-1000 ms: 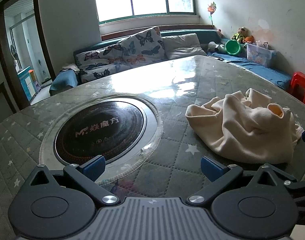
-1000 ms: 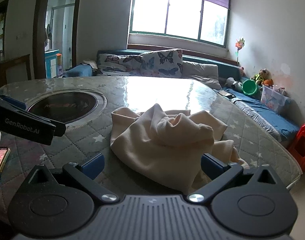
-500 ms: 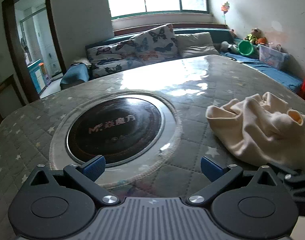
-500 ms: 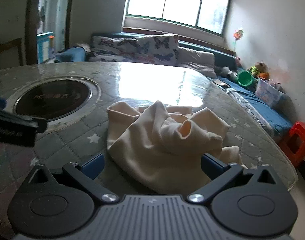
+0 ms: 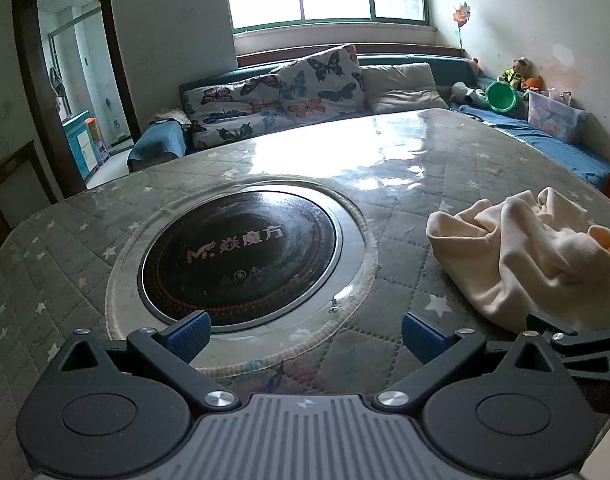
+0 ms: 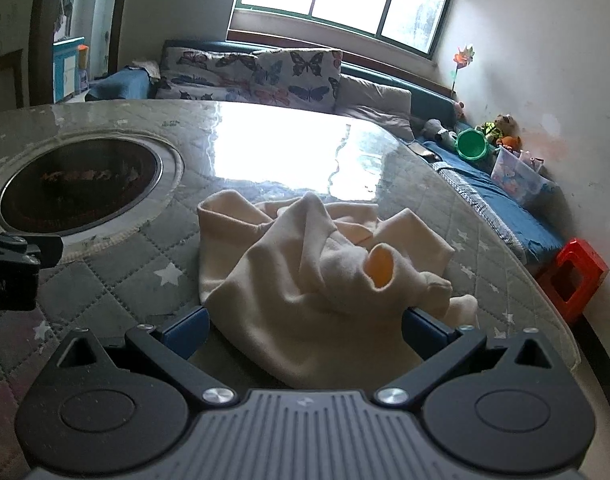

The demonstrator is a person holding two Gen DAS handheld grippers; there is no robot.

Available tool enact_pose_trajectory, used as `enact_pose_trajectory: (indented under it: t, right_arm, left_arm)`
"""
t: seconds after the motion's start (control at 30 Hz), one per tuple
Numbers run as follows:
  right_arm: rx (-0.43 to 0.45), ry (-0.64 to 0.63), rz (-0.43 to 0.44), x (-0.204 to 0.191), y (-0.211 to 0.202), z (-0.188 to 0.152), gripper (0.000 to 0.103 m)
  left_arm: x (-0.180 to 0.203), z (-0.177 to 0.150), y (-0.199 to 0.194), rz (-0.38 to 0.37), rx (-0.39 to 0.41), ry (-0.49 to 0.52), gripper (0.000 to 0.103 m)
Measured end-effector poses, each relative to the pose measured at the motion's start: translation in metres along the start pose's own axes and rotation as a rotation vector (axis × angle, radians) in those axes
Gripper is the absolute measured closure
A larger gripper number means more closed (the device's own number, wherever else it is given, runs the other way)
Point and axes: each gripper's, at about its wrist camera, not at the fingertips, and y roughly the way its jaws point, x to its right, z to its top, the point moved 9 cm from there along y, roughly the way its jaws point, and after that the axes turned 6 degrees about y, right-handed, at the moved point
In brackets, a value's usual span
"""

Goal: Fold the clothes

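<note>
A crumpled cream garment (image 6: 317, 264) lies in a heap on the quilted grey table (image 6: 117, 276); an orange lining shows inside one opening. In the left wrist view the garment (image 5: 517, 256) is at the right. My right gripper (image 6: 305, 330) is open, its blue pads either side of the garment's near edge, just above the cloth. My left gripper (image 5: 305, 334) is open and empty, over the table in front of the round cooktop (image 5: 241, 252), left of the garment. The right gripper's black body shows at the right edge of the left wrist view (image 5: 577, 344).
A black induction cooktop is set into the table at the left (image 6: 81, 184). A sofa with butterfly cushions (image 5: 289, 92) runs behind the table. A red stool (image 6: 577, 276) stands on the floor at the right. The table edge curves close on the right.
The left gripper has swung left, so the garment slid to the right edge of its view. The right gripper has moved forward and down onto the garment's near edge.
</note>
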Motion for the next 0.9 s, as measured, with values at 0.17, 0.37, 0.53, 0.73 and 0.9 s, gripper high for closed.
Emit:
enact_pose_trajectory:
  t: [0.17,0.37,0.53,0.73,0.9]
  right_arm:
    - [-0.010,0.001,-0.004,-0.0003,0.0025,-0.0004,0.000]
    - [-0.020,-0.004,-0.004,-0.0026,0.0030,-0.0021,0.000]
    - [-0.019,-0.001,0.001,-0.0029,0.0030,-0.0016,0.000]
    - [-0.014,0.001,-0.003,-0.0028,0.0024,-0.0009,0.000]
    - [-0.013,0.001,-0.004,-0.0026,0.0019,-0.0009,0.000]
  left_arm:
    - [0.0000,0.0007,0.0001,-0.003,-0.003,-0.003,0.000]
    - [0.0017,0.0000,0.0007,-0.008,-0.007,-0.001,0.000]
    - [0.0014,-0.0016,0.0020,-0.009,-0.007,-0.001,0.000]
    - [0.0014,-0.0031,0.0030,-0.012,-0.009,0.000,0.000]
    - [0.0022,-0.0027,0.0033,-0.013,-0.011,0.002,0.000]
